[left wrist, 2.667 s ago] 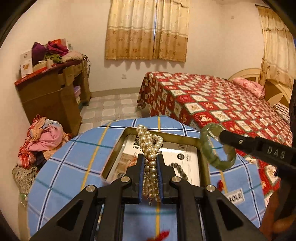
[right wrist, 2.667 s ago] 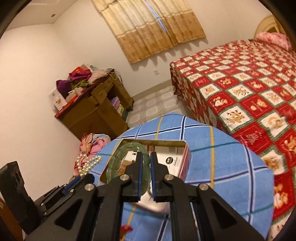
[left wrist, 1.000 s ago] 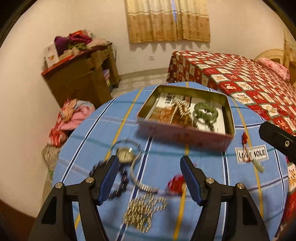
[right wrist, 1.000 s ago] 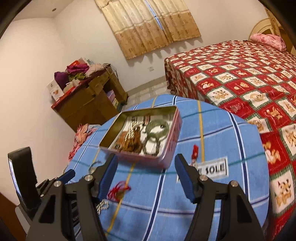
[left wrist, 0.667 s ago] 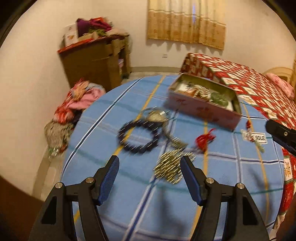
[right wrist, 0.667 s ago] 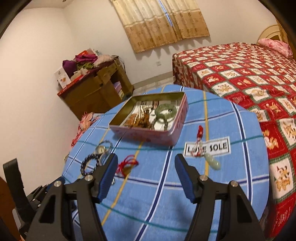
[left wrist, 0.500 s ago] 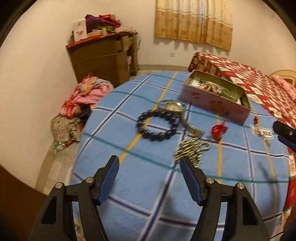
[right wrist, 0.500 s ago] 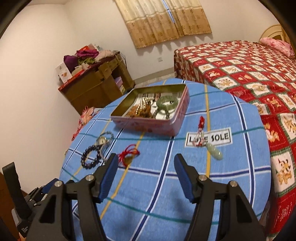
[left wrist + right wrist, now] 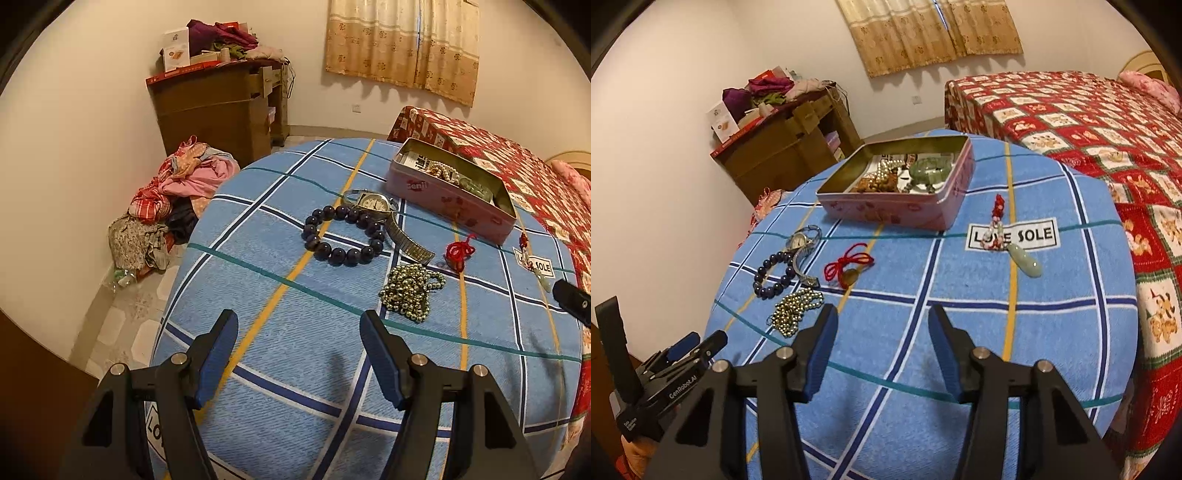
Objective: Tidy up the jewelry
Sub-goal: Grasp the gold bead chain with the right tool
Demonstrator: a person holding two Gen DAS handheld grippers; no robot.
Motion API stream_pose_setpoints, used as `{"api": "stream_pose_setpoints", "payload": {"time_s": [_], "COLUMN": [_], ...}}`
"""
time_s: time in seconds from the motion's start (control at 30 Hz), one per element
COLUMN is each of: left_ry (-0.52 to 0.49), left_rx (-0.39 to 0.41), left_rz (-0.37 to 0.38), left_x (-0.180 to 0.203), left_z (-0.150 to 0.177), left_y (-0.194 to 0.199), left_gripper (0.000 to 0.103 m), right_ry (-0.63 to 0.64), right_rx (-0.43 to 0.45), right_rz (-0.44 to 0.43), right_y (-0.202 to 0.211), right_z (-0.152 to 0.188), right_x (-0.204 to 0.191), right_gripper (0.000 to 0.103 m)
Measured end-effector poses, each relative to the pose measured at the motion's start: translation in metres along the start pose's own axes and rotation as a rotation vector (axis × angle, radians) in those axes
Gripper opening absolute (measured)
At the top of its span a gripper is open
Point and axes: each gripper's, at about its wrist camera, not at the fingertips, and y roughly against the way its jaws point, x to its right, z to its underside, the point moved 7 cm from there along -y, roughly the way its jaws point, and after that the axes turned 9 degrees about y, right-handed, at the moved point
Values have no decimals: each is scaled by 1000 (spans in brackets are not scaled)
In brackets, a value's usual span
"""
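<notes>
A pink tin (image 9: 447, 194) (image 9: 897, 214) at the table's far side holds a pearl necklace (image 9: 441, 170) and a green jade bangle (image 9: 929, 169). On the blue checked cloth lie a dark bead bracelet (image 9: 343, 236) (image 9: 774, 275), a wristwatch (image 9: 384, 218) (image 9: 801, 245), a gold bead chain (image 9: 410, 290) (image 9: 796, 310), a red cord charm (image 9: 458, 253) (image 9: 847, 267) and a jade pendant on a red beaded string (image 9: 1015, 247). My left gripper (image 9: 297, 354) is open and empty above the near cloth. My right gripper (image 9: 882, 343) is open and empty, also back from the jewelry.
The round table (image 9: 258, 332) drops off on all sides. A red patterned bed (image 9: 1089, 110) stands close on the right. A brown cabinet (image 9: 221, 107) with clutter and a clothes pile (image 9: 173, 206) on the floor are to the left.
Both grippers let go of the pearl necklace and the jade bangle into the tin, opened, and pulled back toward the near edge, bringing the loose jewelry into view.
</notes>
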Motion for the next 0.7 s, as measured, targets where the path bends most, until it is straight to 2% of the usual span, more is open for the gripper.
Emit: {"api": "stream_pose_setpoints", "payload": {"time_s": [0.2,0.37,0.43,0.5,0.57,0.7], "left_ry": [-8,-18,-16,-6,14,27], "left_rx": [3,22,30,36,41,52], "left_rz": [9,-24,-44,-54,-53,-53], "left_x": [-1,-8,-13,-20,-28,-43], "left_z": [0,-3,-6,-9,-13,-22], "left_y": [0,-1,-3,-3,-3,-3], "left_gripper": [69,69,69,69,69,69], "right_ry": [30,74,94,102,119,161], "right_rx": [-23,-62,-84,-98,-115,-165], "right_rz": [-36,-72,-90,-103,-115,-100], "right_y": [-10,-28,-39,-49,-62,-89], "right_z": [2,2,1,-1,-4,-7], "right_x": [-19,-44,-55,-65,-76,-95], "right_gripper": [48,49,56,68,71,71]}}
